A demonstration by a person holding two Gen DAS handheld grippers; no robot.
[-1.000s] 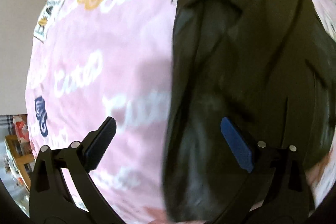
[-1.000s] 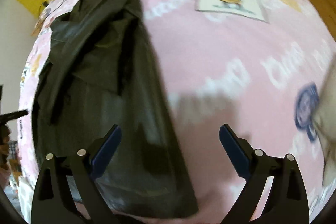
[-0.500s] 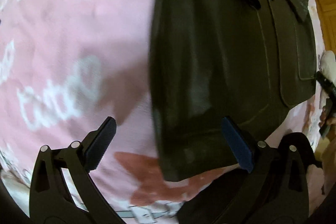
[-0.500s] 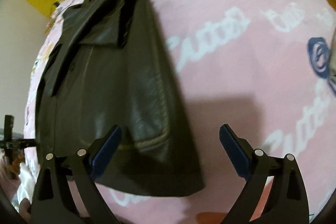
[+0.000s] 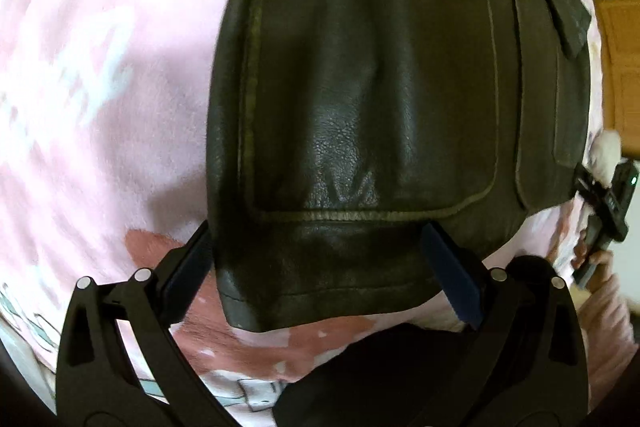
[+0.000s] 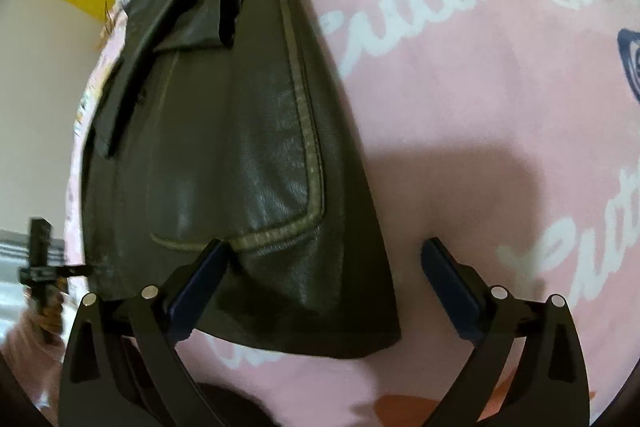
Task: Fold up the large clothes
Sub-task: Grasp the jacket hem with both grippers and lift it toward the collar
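Left wrist view: left tongs (image 5: 320, 275) spread wide apart, straddling the bottom hem of a dark leather jacket (image 5: 360, 99) spread flat on a pink printed blanket (image 5: 100, 87); hem seemingly between the pads, not pinched.

Right wrist view: right tongs (image 6: 322, 283) likewise apart, over the jacket (image 6: 224, 147) corner at its right edge. Other tool faintly visible at far left, blurred.

The leather jacket (image 5: 360, 99) lies flat on the printed blanket (image 5: 100, 87). The left gripper (image 5: 320, 279) straddles its near left hem corner; the right gripper (image 6: 324, 291) straddles the near right corner, with blanket stretching away to the right.
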